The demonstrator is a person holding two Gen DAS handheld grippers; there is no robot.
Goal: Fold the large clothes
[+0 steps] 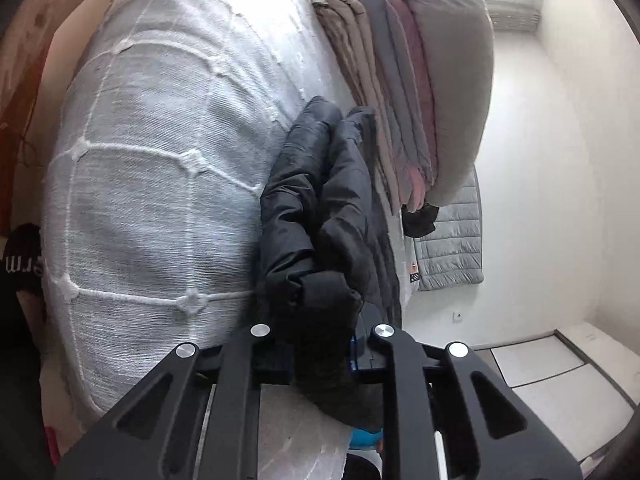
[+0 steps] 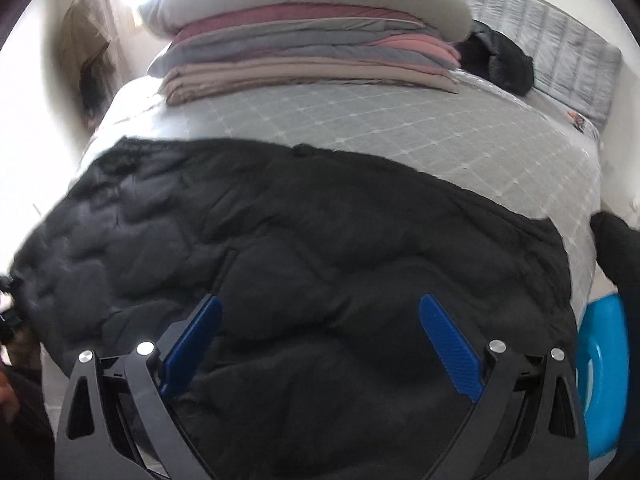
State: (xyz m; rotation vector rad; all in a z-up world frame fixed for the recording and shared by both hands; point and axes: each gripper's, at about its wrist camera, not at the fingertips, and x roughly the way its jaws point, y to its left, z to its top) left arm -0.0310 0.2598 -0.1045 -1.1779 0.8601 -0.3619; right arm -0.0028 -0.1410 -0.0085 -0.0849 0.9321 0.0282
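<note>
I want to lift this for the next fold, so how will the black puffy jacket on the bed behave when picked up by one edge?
The black jacket will probably sag and drape: the bunch pinched by the left gripper already droops in soft rolls. Its quilted, puffy panels suggest it is light for its bulk. The shell looks smooth and slightly shiny, so it may slip on the bed cover.

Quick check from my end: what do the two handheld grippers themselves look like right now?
Both are matte black linkage frames with triangular cut-outs and round silver pivot pins. The right gripper has flat blue textured finger pads. On the left gripper only a sliver of blue pad shows. No cables or markings are visible.
</note>
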